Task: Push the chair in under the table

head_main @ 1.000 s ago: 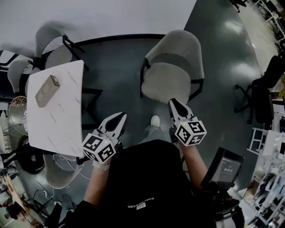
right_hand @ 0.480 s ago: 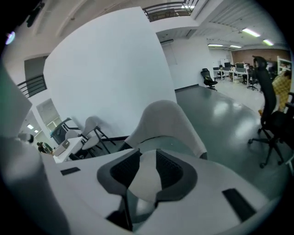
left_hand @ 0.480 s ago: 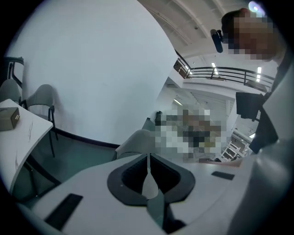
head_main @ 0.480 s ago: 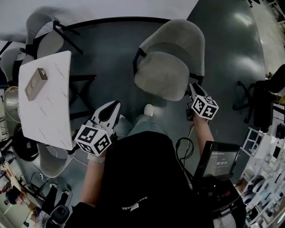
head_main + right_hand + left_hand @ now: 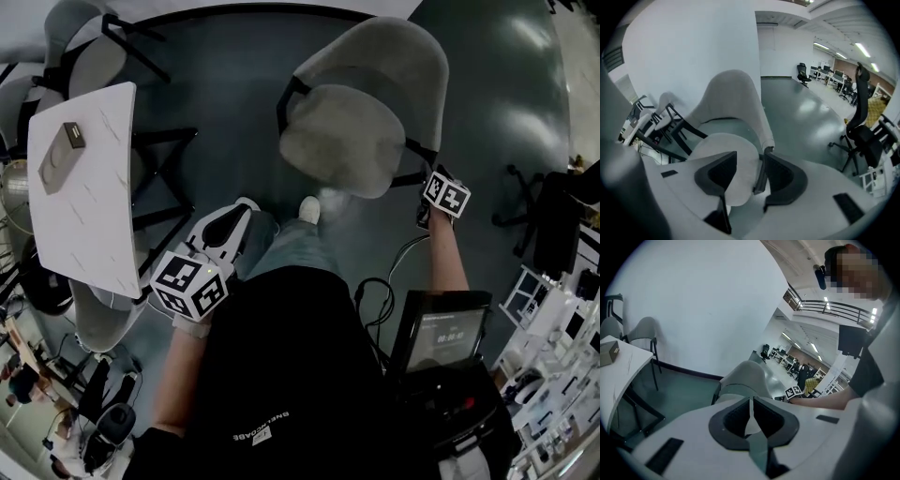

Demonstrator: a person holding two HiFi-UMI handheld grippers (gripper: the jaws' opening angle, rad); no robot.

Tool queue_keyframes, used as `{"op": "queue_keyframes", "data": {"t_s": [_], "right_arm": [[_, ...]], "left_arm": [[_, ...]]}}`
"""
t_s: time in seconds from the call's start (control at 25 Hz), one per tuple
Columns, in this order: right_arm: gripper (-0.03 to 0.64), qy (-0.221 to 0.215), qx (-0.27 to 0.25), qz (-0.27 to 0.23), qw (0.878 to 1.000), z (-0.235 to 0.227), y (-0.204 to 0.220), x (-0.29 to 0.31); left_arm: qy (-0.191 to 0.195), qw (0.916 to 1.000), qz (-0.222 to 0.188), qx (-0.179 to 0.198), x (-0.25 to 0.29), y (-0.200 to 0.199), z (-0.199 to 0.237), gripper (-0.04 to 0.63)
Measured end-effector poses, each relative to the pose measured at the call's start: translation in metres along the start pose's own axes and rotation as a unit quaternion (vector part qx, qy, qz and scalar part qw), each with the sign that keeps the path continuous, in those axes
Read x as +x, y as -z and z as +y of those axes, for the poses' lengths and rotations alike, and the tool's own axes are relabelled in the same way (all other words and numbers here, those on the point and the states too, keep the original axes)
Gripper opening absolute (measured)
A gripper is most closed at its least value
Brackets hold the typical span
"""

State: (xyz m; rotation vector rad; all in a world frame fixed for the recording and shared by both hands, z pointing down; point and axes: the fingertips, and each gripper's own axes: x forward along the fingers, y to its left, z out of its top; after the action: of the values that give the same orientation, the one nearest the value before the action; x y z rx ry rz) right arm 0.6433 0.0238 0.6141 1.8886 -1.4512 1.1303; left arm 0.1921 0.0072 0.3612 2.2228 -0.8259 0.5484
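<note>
while the chair [image 5: 342,141] stands on the floor well apart from the table [image 5: 75,187], the right gripper [image 5: 750,161] sits at its side, by the seat edge. its jaws stand apart, having just been opening, with the black frame post [image 5: 760,176] between them but not clamped. the left gripper [image 5: 750,414] is fully closed and empty, beside the person's leg [image 5: 291,246].

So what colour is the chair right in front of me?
Light grey chair on a black frame; the head view shows it best.
</note>
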Motion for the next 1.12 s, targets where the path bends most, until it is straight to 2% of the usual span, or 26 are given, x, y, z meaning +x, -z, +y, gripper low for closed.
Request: {"op": "queue_keyframes", "data": {"t_s": [0.16,0.36,0.76,1.12], "right_arm": [[0.178,0.016,-0.006,0.049,0.999,-0.020,0.026,0.032],[0.178,0.020,-0.007,0.084,0.996,-0.032,0.046,0.060],[0.176,0.013,0.028,0.100,0.994,-0.034,0.056,0.094],[0.173,0.013,0.072,0.097,0.993,-0.030,0.069,0.102]], "left_arm": [[-0.015,0.9998,0.006,-0.011,0.005,0.008,0.006,0.020],[-0.029,0.9994,0.001,-0.018,0.014,0.014,0.009,0.050],[-0.059,0.9971,0.005,-0.048,0.016,0.034,0.021,0.049],[-0.058,0.9964,0.014,-0.061,0.017,0.045,0.024,0.049]]}}
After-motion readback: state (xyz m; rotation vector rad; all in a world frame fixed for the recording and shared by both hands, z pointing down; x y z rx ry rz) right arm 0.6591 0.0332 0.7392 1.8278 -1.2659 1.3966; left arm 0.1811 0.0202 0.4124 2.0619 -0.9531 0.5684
